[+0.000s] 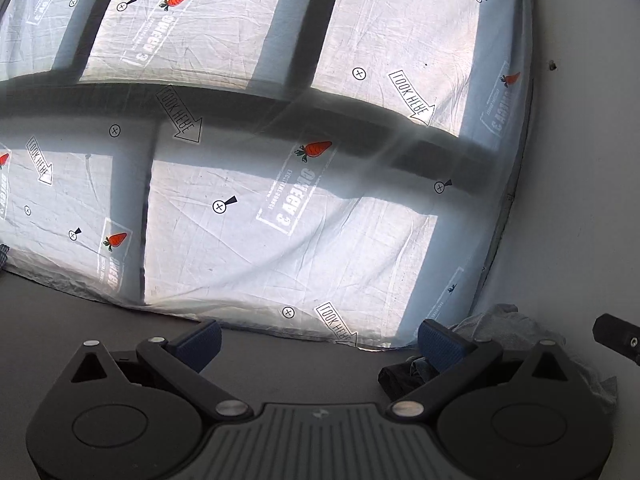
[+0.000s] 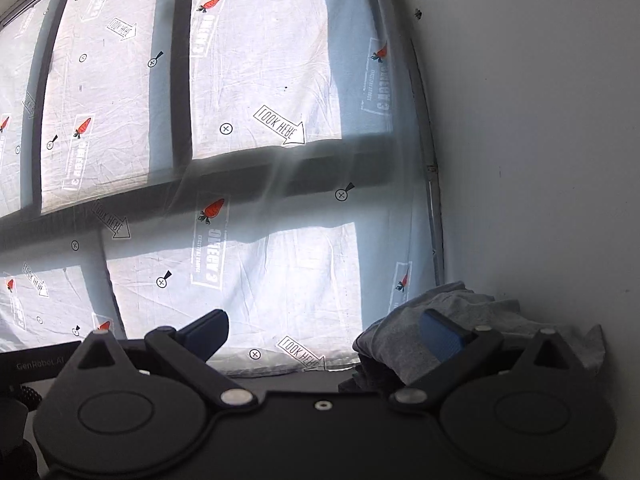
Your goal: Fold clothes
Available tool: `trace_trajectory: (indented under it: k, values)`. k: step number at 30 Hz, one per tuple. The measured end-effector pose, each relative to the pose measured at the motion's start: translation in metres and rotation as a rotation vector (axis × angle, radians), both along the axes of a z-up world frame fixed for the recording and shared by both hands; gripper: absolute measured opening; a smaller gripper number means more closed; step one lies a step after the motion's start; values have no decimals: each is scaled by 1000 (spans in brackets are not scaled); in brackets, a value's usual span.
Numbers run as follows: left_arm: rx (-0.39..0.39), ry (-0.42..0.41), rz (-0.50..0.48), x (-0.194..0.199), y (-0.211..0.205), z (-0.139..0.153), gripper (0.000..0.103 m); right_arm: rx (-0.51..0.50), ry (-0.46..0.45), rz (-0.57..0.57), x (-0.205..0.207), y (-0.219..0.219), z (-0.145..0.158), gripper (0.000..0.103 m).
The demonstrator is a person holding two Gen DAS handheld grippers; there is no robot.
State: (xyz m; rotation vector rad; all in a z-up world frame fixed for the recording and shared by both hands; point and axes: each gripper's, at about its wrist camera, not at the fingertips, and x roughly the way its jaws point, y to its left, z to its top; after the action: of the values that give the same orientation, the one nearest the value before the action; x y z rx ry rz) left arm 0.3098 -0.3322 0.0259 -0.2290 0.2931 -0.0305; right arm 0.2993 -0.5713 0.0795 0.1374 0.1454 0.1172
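Observation:
A crumpled grey garment (image 2: 404, 348) lies in a heap at the lower right, against the white wall, with a dark piece of clothing (image 2: 370, 376) under its near edge. It also shows in the left wrist view (image 1: 504, 328), with the dark cloth (image 1: 404, 376) in front. My right gripper (image 2: 326, 340) is open and empty, its right finger in front of the grey heap. My left gripper (image 1: 318, 342) is open and empty, to the left of the heap. Both point up at a backlit curtain.
A white curtain (image 1: 248, 200) printed with carrots and "LOOK HERE" arrows hangs over a window with dark frame bars. A white wall (image 2: 540, 140) is on the right. The grey surface (image 1: 80, 304) runs below the curtain. A black part of the other gripper (image 1: 618, 338) shows at right.

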Motion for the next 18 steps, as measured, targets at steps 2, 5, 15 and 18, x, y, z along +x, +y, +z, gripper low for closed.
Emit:
trace_trajectory:
  k: [2,5,15,18]
  values:
    - [5,-9,18,-21,19,5,103,34,-8,45,-19,17,4,103]
    - [10,-6,45,-40,43,12,103,67,-25,61,-41,44,13,103]
    - [133,78,176,-131,145,12,103,79,68,168,-136,161,6,103]
    - [181,98,176,-165,168,10,103,25,99,204,-167,198,0,103]
